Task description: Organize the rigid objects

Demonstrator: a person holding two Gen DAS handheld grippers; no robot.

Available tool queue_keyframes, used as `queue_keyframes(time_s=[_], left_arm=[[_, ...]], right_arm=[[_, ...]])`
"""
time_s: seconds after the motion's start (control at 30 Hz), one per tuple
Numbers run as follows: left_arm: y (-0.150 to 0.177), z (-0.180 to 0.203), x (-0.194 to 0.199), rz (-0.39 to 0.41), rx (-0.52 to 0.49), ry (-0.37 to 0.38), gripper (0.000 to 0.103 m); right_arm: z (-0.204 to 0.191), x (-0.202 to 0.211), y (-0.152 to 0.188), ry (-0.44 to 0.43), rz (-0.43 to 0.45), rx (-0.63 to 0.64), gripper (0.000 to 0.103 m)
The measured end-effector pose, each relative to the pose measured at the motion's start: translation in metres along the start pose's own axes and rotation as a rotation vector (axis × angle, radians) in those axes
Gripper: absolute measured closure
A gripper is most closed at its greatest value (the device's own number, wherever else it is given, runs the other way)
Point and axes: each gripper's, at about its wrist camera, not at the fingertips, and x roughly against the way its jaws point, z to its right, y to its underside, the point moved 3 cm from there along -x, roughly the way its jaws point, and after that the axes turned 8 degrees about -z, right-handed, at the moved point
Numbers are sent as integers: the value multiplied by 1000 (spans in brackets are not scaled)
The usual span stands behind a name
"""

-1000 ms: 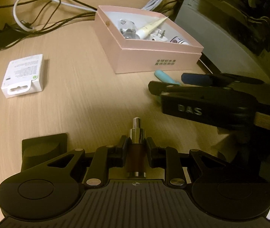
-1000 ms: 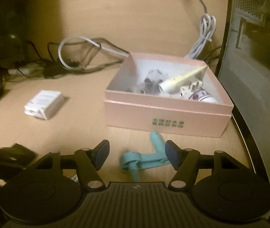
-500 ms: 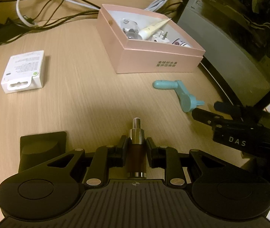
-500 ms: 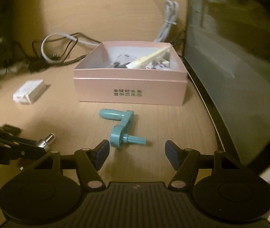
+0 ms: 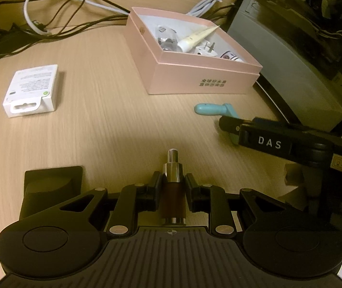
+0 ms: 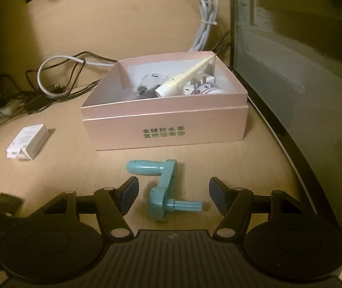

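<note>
On the wooden desk (image 6: 79,172), largest first: a computer case (image 6: 298,76) walls off the right side, and just beside it stands the open pink box (image 6: 166,129), already holding a cream tube (image 6: 185,76), a plug and other small items. A white packet (image 5: 32,87) lies well apart to the left, not yet sorted. A teal crank handle (image 6: 163,187) lies flat on the desk just in front of the box.

Right gripper (image 6: 173,198): jaws spread, one on either side of the crank and touching nothing; its L-shape sits askew between them, splined stub toward the right jaw.

Left gripper (image 5: 172,187): jaws pressed together on a small dark bottle with a metal pump top (image 5: 172,184), held above the desk, nozzle pointing forward.

Likely faults, as judgements:
- Closing on the crank's offset arm and not its thick grip may make the part pivot or squirt out sideways.
- A jaw could catch the stub and push the crank toward the box wall.
- Both tools work close together; the carried bottle could be knocked, or slip on its smooth round body.
- The leaning tube leaves little free room; a dropped item may bounce off it.
</note>
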Motion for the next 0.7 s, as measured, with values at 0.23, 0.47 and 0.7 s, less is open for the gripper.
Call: queue_keyframes(time_s=[0.23,0.47,0.7], left_arm=[[-1,-1,1,-1,0,-6,78],[-2,-1,0,0,-3,-14,78],[3,4,0,24,-75,-28,79]], right_arm=[[-3,-5,4,17,-8,45,58],[-9,22,3,-27,-12,141,58],[-7,73,1,-31,40,194,59]])
